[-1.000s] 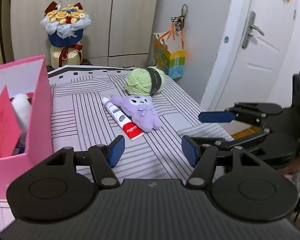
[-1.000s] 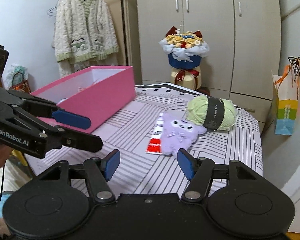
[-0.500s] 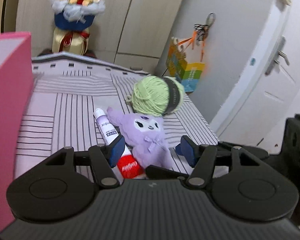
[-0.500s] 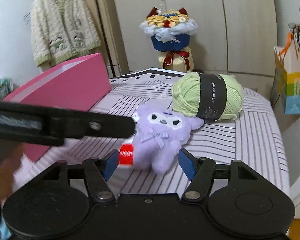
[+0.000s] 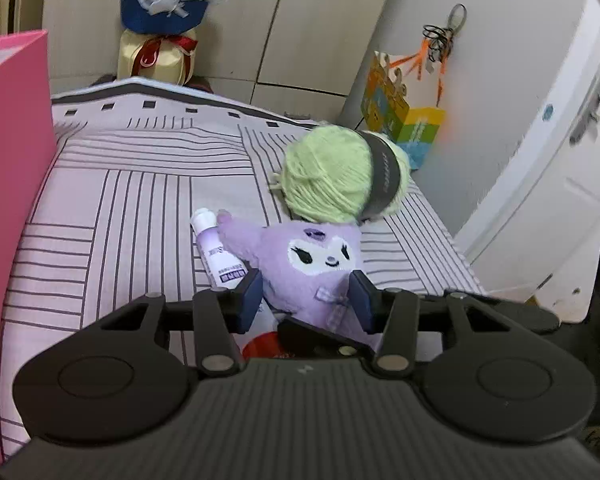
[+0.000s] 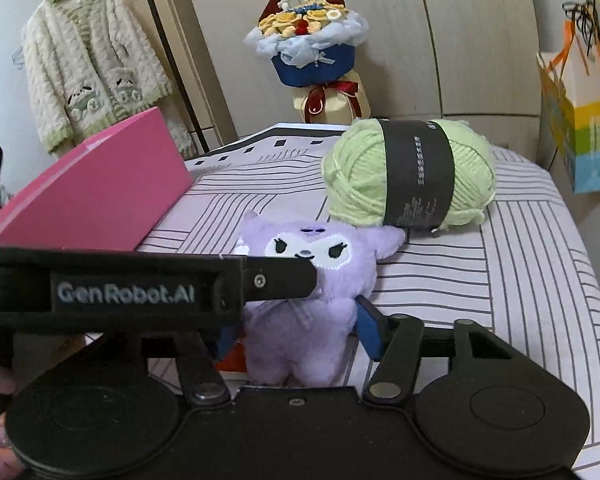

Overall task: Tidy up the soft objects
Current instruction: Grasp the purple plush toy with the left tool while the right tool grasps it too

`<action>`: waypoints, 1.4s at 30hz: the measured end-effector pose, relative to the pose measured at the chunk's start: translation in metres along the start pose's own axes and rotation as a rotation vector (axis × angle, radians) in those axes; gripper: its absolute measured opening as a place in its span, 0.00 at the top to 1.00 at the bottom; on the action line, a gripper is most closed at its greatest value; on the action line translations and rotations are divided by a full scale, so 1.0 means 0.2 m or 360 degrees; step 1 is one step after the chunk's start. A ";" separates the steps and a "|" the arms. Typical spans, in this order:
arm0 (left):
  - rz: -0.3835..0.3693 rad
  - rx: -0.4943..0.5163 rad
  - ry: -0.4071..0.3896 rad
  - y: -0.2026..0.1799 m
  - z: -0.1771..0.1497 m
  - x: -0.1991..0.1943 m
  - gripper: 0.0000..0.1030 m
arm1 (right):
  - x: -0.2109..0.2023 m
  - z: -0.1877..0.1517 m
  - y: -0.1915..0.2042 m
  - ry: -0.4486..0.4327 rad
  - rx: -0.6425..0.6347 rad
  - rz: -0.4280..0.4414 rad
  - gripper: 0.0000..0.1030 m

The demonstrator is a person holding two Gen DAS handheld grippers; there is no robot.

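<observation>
A purple plush toy (image 5: 312,264) lies on the striped bed (image 5: 132,200), also in the right wrist view (image 6: 308,280). My left gripper (image 5: 306,300) is open with its blue pads on either side of the plush's body. My right gripper (image 6: 296,332) is open too, its pads flanking the plush's lower body from the other side. The left gripper's finger (image 6: 260,280) crosses in front of the plush in the right wrist view. A green yarn ball (image 5: 340,176) with a black band lies just behind the plush, also in the right wrist view (image 6: 408,176). A pink box (image 6: 96,196) stands on the left.
A toothpaste tube (image 5: 220,256) lies touching the plush's left side. A flower bouquet (image 6: 312,52) stands beyond the bed's far edge. A colourful paper bag (image 6: 588,140) hangs at the right. The bed's edge drops off at the right near a white door (image 5: 560,168).
Both grippers have moved forward and down to the plush toy, so that it now sits between the pads of each. Both stay open.
</observation>
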State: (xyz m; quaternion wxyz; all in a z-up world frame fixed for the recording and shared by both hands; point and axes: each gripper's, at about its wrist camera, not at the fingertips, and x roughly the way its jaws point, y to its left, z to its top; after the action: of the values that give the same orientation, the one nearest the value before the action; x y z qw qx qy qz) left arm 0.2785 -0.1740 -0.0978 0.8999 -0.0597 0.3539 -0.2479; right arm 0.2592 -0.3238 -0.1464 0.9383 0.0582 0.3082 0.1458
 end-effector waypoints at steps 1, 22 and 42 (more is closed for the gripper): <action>0.0007 -0.0002 -0.0007 -0.01 -0.01 0.00 0.55 | 0.00 0.00 0.01 -0.0006 -0.0023 -0.0018 0.40; -0.0052 -0.0060 -0.0032 -0.03 -0.13 -0.14 0.55 | -0.16 -0.09 0.17 -0.0084 0.0005 -0.0125 0.48; -0.0068 0.0032 -0.0058 -0.10 -0.34 -0.52 0.55 | -0.48 -0.25 0.43 -0.0046 -0.0095 -0.0183 0.48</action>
State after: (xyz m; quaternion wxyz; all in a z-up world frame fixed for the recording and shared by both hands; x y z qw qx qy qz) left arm 0.1599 -0.1363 -0.0802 0.9013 -0.0628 0.3335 -0.2693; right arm 0.1354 -0.2707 -0.1155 0.9507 0.0145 0.2931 0.1000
